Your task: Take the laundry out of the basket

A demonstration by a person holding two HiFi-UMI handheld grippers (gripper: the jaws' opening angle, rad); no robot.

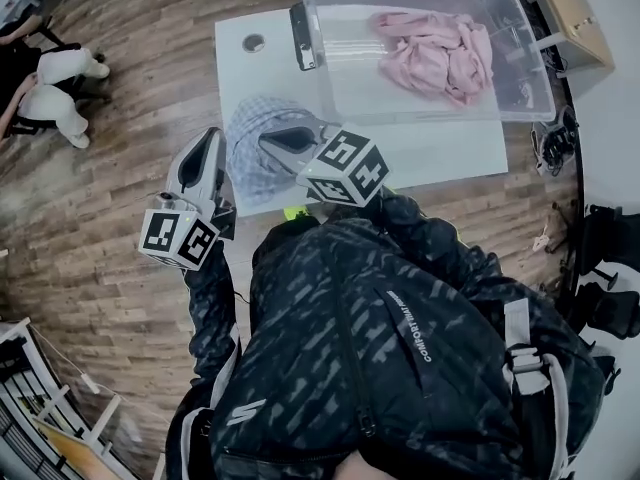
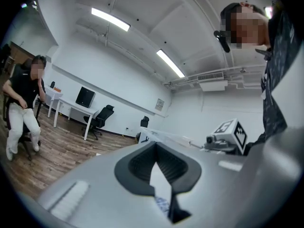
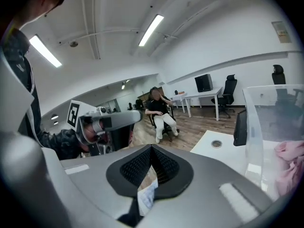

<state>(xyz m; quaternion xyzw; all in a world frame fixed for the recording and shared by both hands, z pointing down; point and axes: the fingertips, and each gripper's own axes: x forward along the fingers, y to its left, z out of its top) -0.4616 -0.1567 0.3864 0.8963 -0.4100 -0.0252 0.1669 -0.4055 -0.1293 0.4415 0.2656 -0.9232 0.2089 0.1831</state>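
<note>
Left tongs: the left tongs (image 1: pixel 216 138) are clenching a fold of the checked garment (image 1: pixel 250 133); a sliver of its blue-and-white weave is showing at the base of the shut jaws in the left gripper view.
Right tongs: the right tongs (image 1: pixel 266 142) are likewise biting down on that same cloth, and a pale scrap of it is peeking out between the pads in the right gripper view.
Why both are gripping: two separate holds are probably keeping the limp fabric spread rather than letting it sag into a lump, which should make it easier to lay down.
Task's thing: the checked garment is already hanging outside the clear plastic basket (image 1: pixel 330 78), over the near left part of the white worktop (image 1: pixel 450 158). The pink laundry (image 1: pixel 440 53) is still lying bunched inside the basket, towards its right side.
Progress, as a judgement: one piece is out and one bundle is waiting, so the job is looking roughly half done.
Hidden by the jacket: the person's dark sleeve and body are covering the near edge of the worktop and the lower part of the garment, so how far it is trailing cannot be told.
Hard to make out: whether the checked piece is a shirt or a cloth; whether anything is lying under the pink bundle; what the small yellow-green thing (image 1: pixel 295 211) beside the sleeve is.
Cut off: the basket's far wall is running out of the top of the head view.
</note>
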